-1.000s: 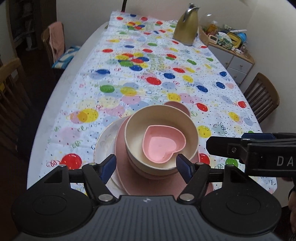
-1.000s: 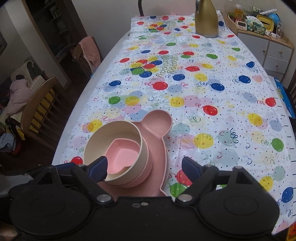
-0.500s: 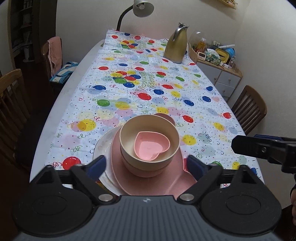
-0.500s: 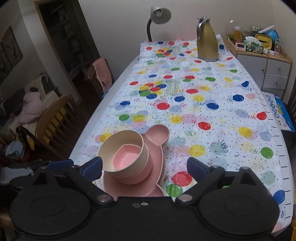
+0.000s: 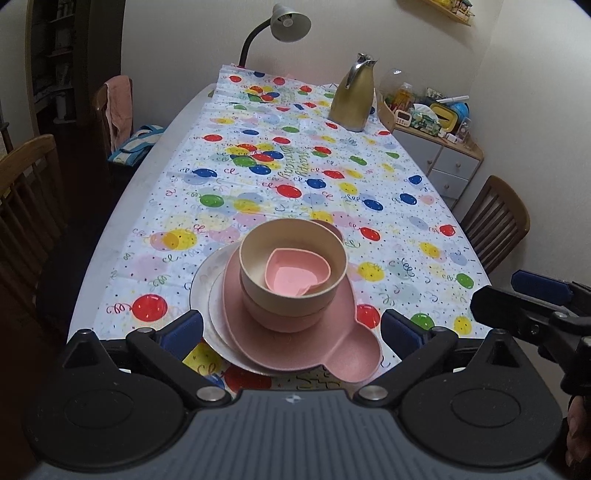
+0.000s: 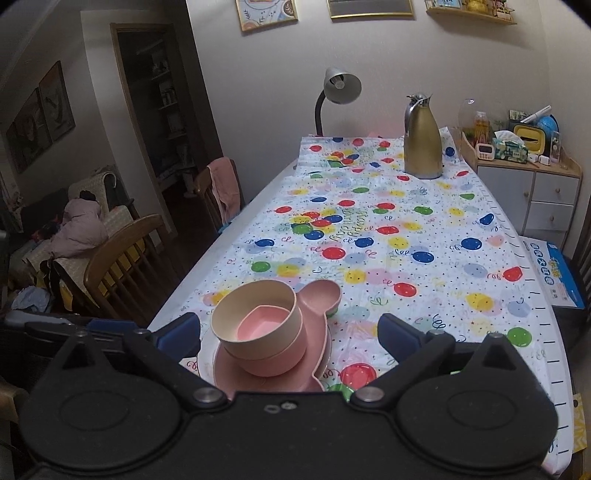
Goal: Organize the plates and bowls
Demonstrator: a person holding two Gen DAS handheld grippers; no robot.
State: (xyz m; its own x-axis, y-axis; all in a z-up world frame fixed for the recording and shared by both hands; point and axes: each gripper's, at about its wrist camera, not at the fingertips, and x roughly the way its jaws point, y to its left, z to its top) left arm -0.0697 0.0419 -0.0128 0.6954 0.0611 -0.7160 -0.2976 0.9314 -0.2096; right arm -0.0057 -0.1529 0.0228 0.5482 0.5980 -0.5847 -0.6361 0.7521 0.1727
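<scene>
A stack stands near the table's front edge: a white plate (image 5: pixel 202 284) at the bottom, a pink mouse-eared plate (image 5: pixel 325 350) on it, then a pink bowl (image 5: pixel 280 319), a cream bowl (image 5: pixel 258 280) and a small pink heart-shaped bowl (image 5: pixel 291 275) nested inside. The stack also shows in the right wrist view, with the cream bowl (image 6: pixel 236 328) at lower left. My left gripper (image 5: pixel 291 330) is open and empty, held back from the stack. My right gripper (image 6: pixel 288 332) is open and empty, also held back; it shows in the left wrist view (image 5: pixel 532 306) at the right.
A balloon-print cloth (image 5: pixel 314 177) covers the long table. A gold jug (image 5: pixel 352 99) and a desk lamp (image 5: pixel 284 29) stand at the far end. Wooden chairs (image 5: pixel 495 218) stand on both sides. A cluttered cabinet (image 6: pixel 524 184) stands at far right.
Both grippers have drawn back and up from the stack, and the jaws have opened wider. The stack has not moved.
</scene>
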